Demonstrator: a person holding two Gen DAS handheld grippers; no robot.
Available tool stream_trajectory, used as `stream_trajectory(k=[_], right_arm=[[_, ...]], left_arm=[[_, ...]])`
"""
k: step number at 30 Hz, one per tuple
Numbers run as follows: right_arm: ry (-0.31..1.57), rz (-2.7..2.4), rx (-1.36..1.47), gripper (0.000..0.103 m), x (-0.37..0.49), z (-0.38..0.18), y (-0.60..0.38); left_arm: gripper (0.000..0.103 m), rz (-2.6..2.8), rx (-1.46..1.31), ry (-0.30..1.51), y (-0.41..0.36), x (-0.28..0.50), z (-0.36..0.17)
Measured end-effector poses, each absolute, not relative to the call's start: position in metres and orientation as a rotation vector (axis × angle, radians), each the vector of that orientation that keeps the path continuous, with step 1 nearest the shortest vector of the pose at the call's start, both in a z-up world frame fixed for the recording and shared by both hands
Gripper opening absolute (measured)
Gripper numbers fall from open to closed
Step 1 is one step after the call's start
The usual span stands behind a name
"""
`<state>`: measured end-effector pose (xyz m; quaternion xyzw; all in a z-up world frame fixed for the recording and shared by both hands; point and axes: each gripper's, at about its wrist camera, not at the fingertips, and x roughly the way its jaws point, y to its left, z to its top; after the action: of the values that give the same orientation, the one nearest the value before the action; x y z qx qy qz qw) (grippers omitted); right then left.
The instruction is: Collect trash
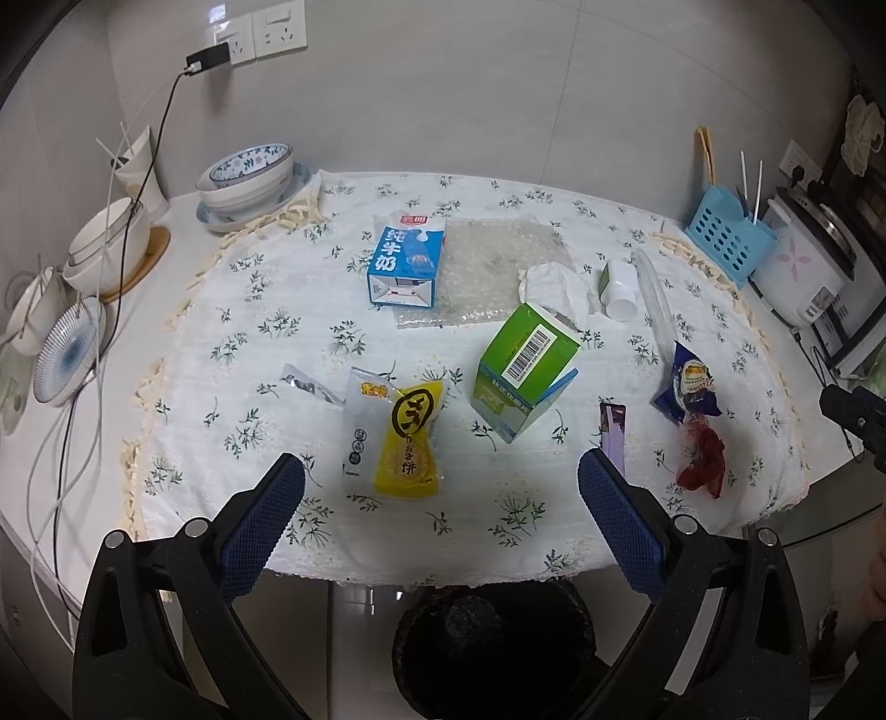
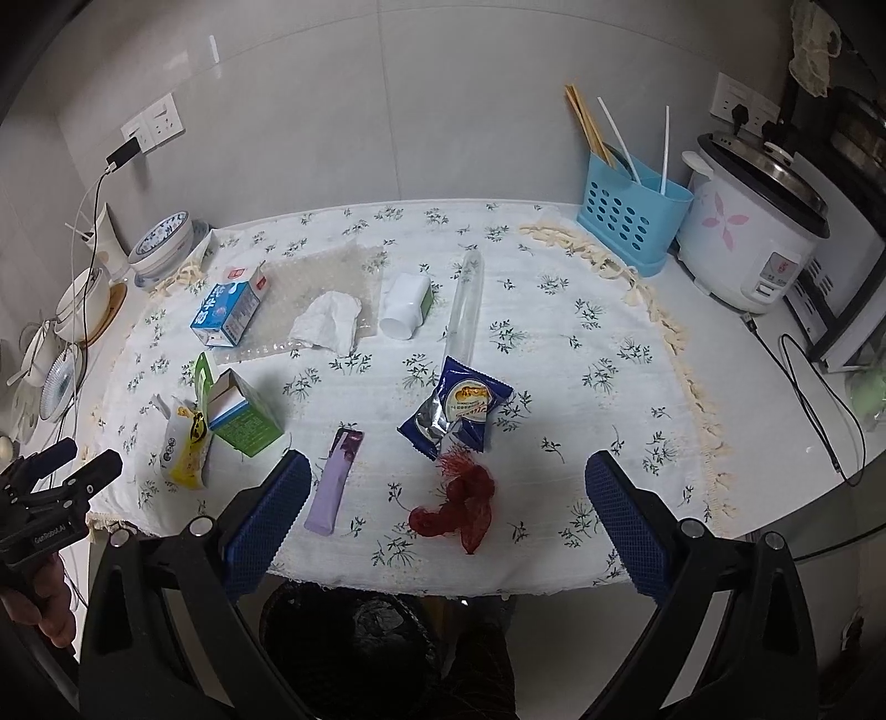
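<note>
While I hold both grippers spread wide and empty, the yellow snack packet (image 1: pixel 401 437) lies between my left fingers (image 1: pixel 260 520), the red net (image 2: pixel 459 501) between my right fingers (image 2: pixel 628 526).

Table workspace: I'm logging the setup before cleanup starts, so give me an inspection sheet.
Surface: floral cloth over a white counter.
Job's things: blue carton, green carton, yellow packet, tissue, bubble wrap, white bottle, clear tube, blue wrapper, purple sachet, red net; bin below the table edge.
Clutter: bowls, plate, utensil holder, rice cooker.
Grippers: left gripper and right gripper open, holding nothing.
Cables: charger lead on the left; black cable on the right.
Surroundings: tiled wall, sockets.
</note>
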<state>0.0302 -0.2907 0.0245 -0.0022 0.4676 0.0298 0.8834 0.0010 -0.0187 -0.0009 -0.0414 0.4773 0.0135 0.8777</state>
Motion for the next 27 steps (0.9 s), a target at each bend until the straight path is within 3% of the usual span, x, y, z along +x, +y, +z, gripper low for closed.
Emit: stream_trajectory(k=[11, 27], right_arm=[[0.995, 0.072, -0.015, 0.095, 0.035, 0.018, -0.287], [1.172, 0.097, -0.063, 0.095, 0.134, -0.064, -0.283]], left_arm=[[0.097, 0.03, -0.083, 1.022, -0.013, 0.007, -0.008], [0.094, 0.122, -0.131, 1.188, 0.034, 0.08, -0.099]])
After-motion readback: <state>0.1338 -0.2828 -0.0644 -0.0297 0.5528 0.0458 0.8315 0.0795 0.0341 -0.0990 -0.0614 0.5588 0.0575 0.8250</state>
